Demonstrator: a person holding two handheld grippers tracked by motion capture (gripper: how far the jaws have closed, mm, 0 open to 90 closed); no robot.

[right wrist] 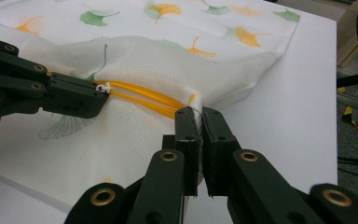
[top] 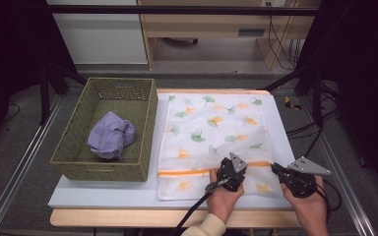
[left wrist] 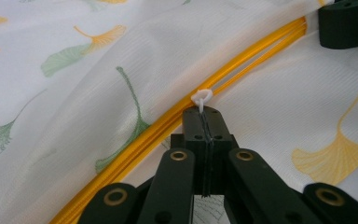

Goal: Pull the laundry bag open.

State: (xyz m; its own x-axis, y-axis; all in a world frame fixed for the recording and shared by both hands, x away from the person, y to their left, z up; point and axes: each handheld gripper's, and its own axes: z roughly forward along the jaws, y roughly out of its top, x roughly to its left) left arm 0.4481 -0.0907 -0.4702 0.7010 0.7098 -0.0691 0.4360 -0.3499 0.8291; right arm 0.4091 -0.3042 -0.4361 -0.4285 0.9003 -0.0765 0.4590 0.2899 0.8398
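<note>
The mesh bag [top: 211,142] lay flat on the worktop [top: 103,194], and its yellow zipper [left wrist: 242,70] ran between the two grippers. The left gripper [left wrist: 204,108] had its fingers pressed together on the little white zipper pull [left wrist: 202,98]. The right gripper [right wrist: 199,116] pinched the bag's cloth at the zipper's end, just past its fingers. The zipper looked only partly moved, so most of the pulling was probably left. A purple cloth [top: 110,135] sat in the basket [top: 74,162], far from both.
</note>
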